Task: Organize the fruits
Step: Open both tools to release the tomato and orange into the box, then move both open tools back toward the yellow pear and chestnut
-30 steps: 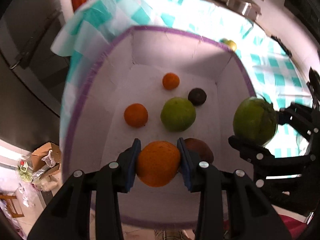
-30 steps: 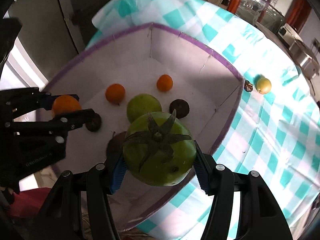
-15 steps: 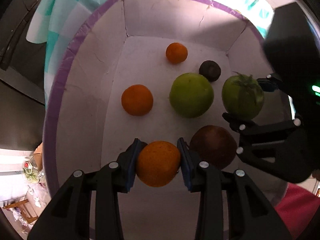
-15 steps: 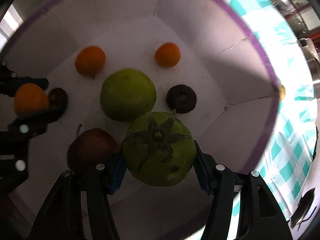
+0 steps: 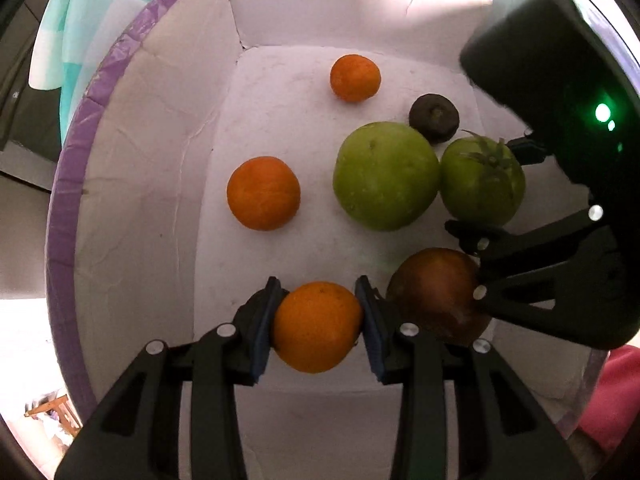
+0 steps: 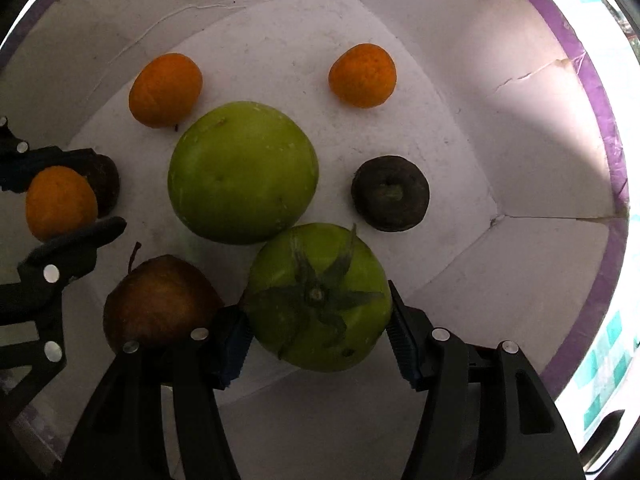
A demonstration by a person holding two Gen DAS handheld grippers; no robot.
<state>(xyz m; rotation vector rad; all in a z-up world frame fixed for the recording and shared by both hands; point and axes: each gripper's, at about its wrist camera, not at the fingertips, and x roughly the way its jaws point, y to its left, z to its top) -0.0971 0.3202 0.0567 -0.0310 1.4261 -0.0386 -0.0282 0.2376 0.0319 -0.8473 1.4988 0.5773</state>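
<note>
Left gripper (image 5: pixel 318 326) was easing open, an orange (image 5: pixel 317 326) between its pads, low inside the white box (image 5: pixel 132 184). Right gripper (image 6: pixel 318 334) clamped a green tomato (image 6: pixel 318 296), touching the big green fruit (image 6: pixel 243 172) at its 11 o'clock; brown apple (image 6: pixel 158 300) at 9.

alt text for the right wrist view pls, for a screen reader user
Looking down into a white box with a purple rim, the right gripper has a green tomato between its jaws, beside a large green fruit. Around them lie two oranges, a dark fruit and a brown apple; at left, the left gripper has another orange between its opening jaws.
</note>
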